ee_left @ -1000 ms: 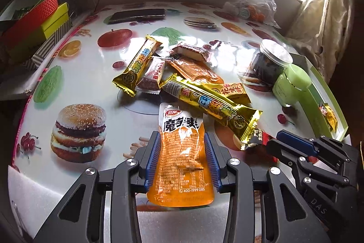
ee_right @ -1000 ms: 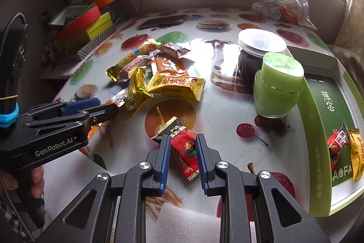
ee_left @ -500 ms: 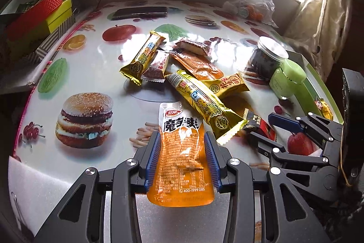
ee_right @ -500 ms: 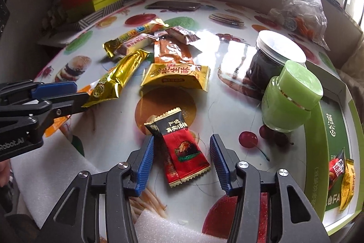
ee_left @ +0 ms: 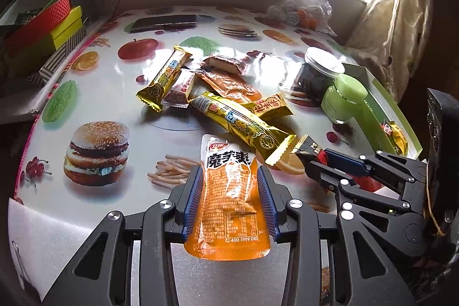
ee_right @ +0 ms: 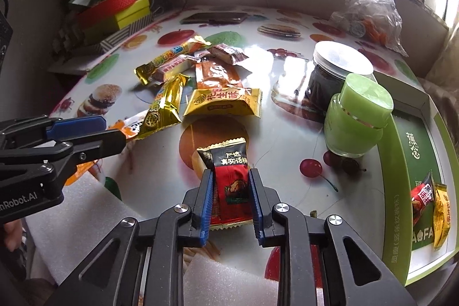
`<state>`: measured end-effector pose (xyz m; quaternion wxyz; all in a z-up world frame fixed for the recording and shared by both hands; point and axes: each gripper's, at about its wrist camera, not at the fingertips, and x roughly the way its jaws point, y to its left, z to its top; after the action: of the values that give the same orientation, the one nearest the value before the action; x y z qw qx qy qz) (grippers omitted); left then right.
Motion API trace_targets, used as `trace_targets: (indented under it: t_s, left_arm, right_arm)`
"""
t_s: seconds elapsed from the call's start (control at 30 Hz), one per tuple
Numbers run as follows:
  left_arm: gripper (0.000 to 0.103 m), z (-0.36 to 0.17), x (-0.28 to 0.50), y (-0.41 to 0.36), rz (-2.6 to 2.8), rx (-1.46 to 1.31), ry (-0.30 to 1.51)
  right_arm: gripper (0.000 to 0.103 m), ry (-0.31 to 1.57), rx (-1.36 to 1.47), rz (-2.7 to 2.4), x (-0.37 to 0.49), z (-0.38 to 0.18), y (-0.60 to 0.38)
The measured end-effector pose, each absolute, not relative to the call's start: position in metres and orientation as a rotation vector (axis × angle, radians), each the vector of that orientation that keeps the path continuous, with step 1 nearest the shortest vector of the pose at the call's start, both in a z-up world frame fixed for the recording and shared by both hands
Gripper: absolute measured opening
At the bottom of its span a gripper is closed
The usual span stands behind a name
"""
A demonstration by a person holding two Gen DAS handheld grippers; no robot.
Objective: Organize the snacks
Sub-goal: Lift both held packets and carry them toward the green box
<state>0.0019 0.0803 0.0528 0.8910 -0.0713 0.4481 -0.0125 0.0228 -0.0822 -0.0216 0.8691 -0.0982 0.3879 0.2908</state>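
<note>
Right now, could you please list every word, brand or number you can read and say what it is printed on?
"魔芋爽" and "400-1999 085": orange pouch.
"花生酥": flat gold packet.
"真实话梅": red and black packet.
"nRobot.AI", cut off: left tool.
Gold bars and green tray: print too small or distorted.

left gripper (ee_left: pixel 229 201): I see jaws part-open, clamped, pointing steeply down.
right gripper (ee_right: pixel 231 201): near right, jaws pinched narrow.
</note>
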Motion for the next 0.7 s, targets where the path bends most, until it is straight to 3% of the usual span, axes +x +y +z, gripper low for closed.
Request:
trace_targets:
  t_s: [0.7]
  left_arm:
    - [0.040, 0.083, -0.008, 0.039, -0.138, -0.109, 0.863]
  right_arm:
    - [0.023, 0.744, -0.077, 0.519, 0.000, 0.010, -0.132]
